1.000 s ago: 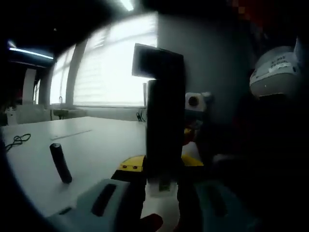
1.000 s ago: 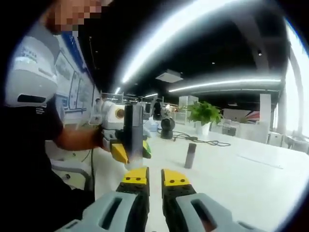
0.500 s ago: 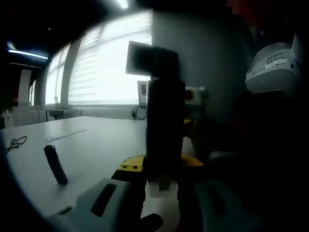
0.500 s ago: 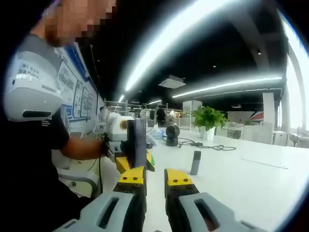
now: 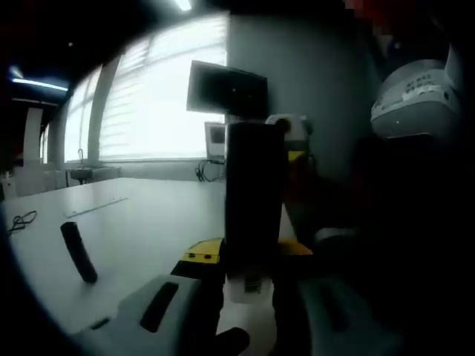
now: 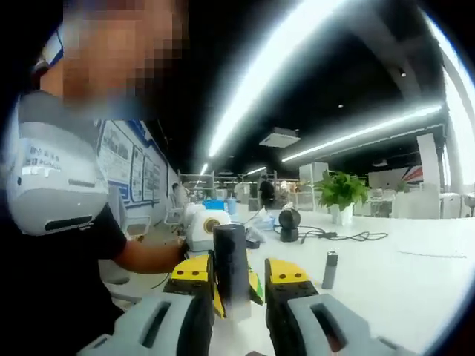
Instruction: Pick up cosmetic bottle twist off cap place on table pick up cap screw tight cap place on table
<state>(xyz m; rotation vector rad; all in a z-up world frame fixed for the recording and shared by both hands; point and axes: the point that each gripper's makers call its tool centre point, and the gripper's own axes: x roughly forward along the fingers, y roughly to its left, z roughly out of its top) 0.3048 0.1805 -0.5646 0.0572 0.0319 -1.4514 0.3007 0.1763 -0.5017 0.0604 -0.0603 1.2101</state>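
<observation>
A tall dark cosmetic bottle (image 5: 254,193) stands upright between the jaws of my left gripper (image 5: 249,265), which is shut on its pale lower part. In the right gripper view the same bottle (image 6: 231,268) rises between the yellow-tipped jaws of my right gripper (image 6: 239,279), which is open with a gap on each side of the bottle's top. The left gripper (image 6: 205,225) shows behind it, held by a person's hand. A slim dark cap (image 5: 78,252) stands upright on the white table; in the right gripper view the cap (image 6: 329,269) is right of the jaws.
The white table (image 5: 148,222) stretches left toward bright windows. A monitor (image 5: 226,89) stands behind the bottle. The person (image 6: 59,245) is close on the left of the right gripper view. A fan (image 6: 289,222), cables and a potted plant (image 6: 341,196) sit farther along the table.
My right gripper has come in toward the bottle, whose top now stands between its jaws instead of ahead of them. The left gripper still holds the bottle; the cap stays on the table.
</observation>
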